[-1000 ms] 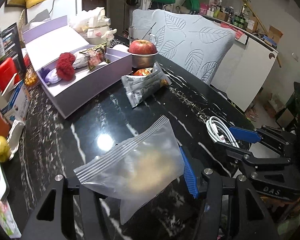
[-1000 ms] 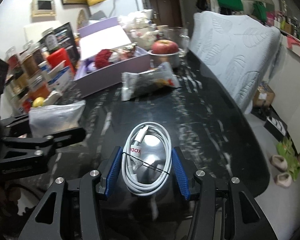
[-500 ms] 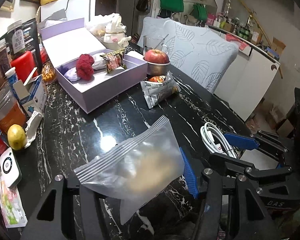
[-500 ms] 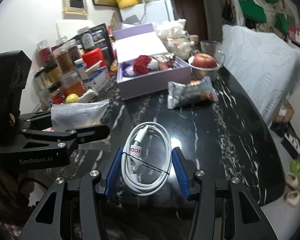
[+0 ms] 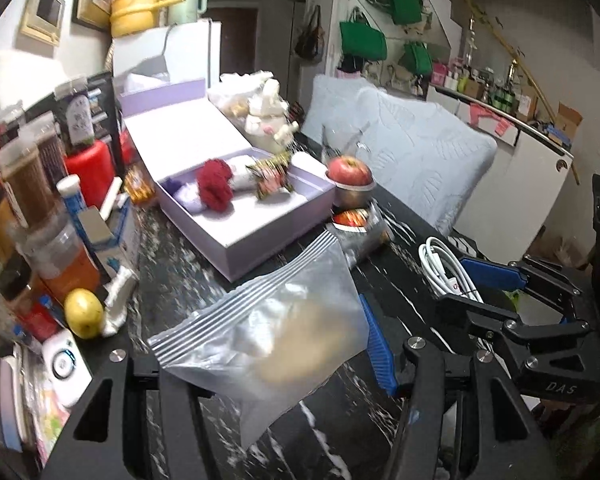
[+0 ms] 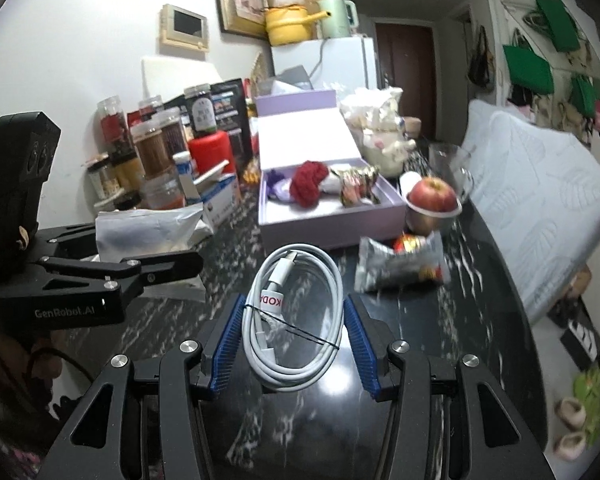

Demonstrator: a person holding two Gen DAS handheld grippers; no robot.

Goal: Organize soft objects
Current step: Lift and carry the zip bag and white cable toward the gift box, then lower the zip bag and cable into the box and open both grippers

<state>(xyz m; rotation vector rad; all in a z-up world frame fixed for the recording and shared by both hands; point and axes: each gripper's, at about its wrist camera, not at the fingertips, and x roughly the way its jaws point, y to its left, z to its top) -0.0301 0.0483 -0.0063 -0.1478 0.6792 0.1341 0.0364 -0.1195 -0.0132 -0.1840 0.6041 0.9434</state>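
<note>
Jaws tilted down, tabletop [image 5: 172, 256] below.

So the count: one open lilac box [image 6: 332, 228], one zip bag [image 5: 276, 328], one coiled white cable [image 6: 296, 316], one silver snack packet [image 6: 400, 268], one apple [image 6: 434, 194] in one metal bowl [image 6: 428, 220], one lemon [image 5: 83, 312]. Inside the box there's one red knitted thing [image 6: 308, 184] and one wrapped snack [image 6: 356, 186]. Four green bags [image 5: 362, 40] on the wall, two grippers.
</note>
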